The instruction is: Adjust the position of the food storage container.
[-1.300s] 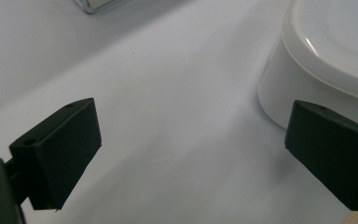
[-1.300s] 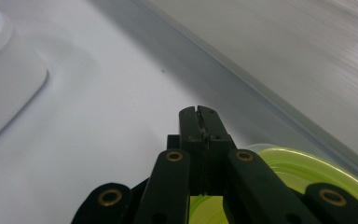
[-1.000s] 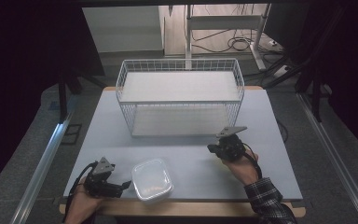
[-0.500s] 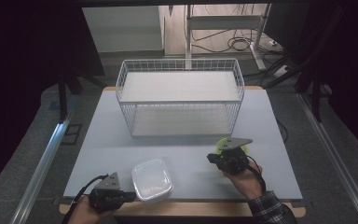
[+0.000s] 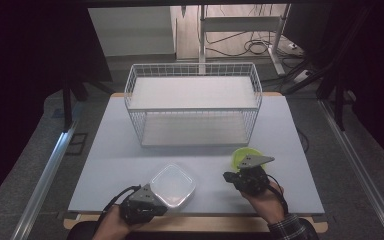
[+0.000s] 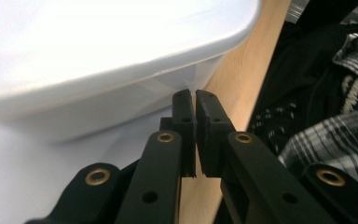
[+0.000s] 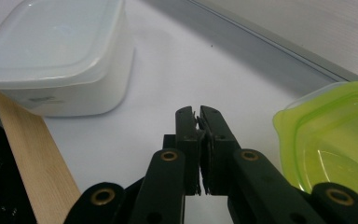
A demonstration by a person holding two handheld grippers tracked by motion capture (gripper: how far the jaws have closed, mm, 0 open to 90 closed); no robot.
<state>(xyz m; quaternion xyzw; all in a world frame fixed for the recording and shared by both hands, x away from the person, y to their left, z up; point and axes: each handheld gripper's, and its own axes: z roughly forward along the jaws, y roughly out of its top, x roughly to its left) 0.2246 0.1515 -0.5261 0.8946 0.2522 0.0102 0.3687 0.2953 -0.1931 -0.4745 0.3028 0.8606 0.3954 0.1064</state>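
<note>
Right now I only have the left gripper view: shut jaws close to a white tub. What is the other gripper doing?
Observer: The right gripper is beside a green bowl, with its jaws shut on nothing.
Operator: Is it aimed at the tub too?
Observer: Roughly. In the right gripper view the tub lies ahead and to the left, apart from the jaws, with its lid on.
Operator: Anything else on the table?
Observer: A wire basket stands at the far side of the table. The high view shows nothing inside it.
</note>
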